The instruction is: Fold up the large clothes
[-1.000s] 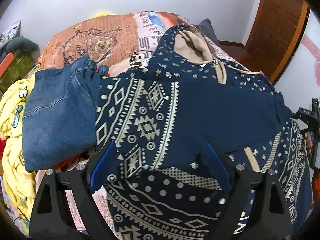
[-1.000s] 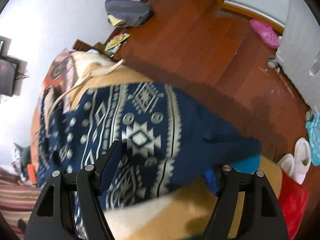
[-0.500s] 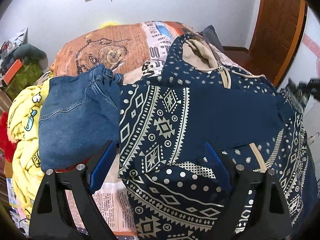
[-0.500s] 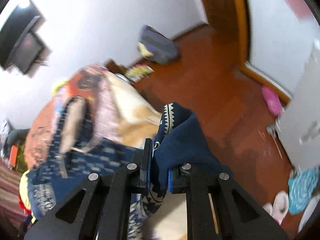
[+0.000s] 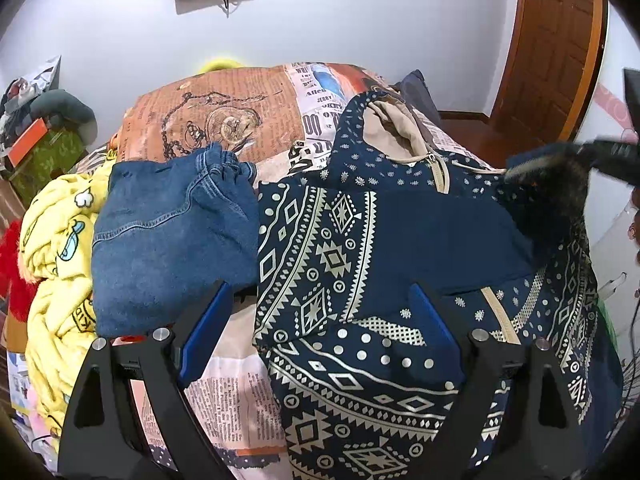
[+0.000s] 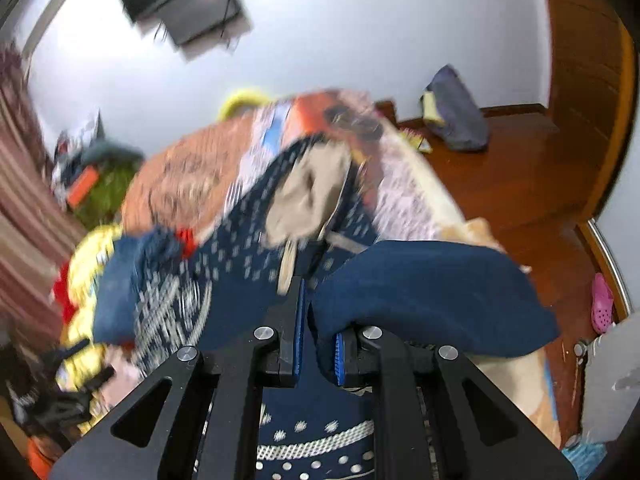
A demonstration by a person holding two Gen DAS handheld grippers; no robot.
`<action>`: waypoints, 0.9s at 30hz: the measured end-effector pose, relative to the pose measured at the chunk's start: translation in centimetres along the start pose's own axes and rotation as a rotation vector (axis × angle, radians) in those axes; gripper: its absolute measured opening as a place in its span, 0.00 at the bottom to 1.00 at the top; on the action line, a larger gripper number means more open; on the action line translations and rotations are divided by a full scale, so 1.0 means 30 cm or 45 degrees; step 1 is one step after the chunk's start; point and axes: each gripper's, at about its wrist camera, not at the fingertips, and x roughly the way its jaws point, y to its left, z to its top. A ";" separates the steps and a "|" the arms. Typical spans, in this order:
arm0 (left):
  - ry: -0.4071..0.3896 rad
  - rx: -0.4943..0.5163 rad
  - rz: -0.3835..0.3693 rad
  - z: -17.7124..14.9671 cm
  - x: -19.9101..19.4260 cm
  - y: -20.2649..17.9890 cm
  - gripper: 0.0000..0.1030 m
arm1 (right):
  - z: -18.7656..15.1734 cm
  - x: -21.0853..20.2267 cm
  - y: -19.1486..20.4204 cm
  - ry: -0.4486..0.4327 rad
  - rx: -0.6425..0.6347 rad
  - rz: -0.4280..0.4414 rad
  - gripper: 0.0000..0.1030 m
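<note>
A navy blue hooded jacket with cream geometric patterns [image 5: 384,264] lies spread across a bed covered in a newspaper-print sheet [image 5: 240,120], its beige-lined hood toward the far side. The left gripper [image 5: 320,332], black with blue pads, hovers released above the jacket's near left edge, its fingers wide apart and holding nothing. The right gripper [image 6: 317,344] is clenched on a plain navy fold of the jacket, apparently a sleeve, which drapes off to the right over the finger. In the left wrist view it appears blurred at the jacket's far right. Left of the jacket, touching it, rests a folded blue denim garment [image 5: 168,240], and beyond that a yellow cartoon-print blanket [image 5: 56,248].
</note>
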 end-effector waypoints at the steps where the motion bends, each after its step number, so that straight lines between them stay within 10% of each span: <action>1: 0.006 -0.001 -0.002 -0.005 0.001 0.002 0.87 | -0.020 0.035 0.018 0.038 -0.025 -0.009 0.11; 8: 0.054 -0.026 -0.041 -0.035 0.017 0.012 0.87 | -0.112 0.191 0.028 0.293 0.017 0.011 0.17; 14: 0.086 -0.029 -0.060 -0.037 0.043 -0.016 0.87 | -0.150 0.185 0.010 0.417 0.087 0.060 0.45; 27: 0.018 0.136 -0.152 0.149 0.039 -0.259 0.87 | -0.104 -0.050 -0.073 0.202 0.018 -0.019 0.59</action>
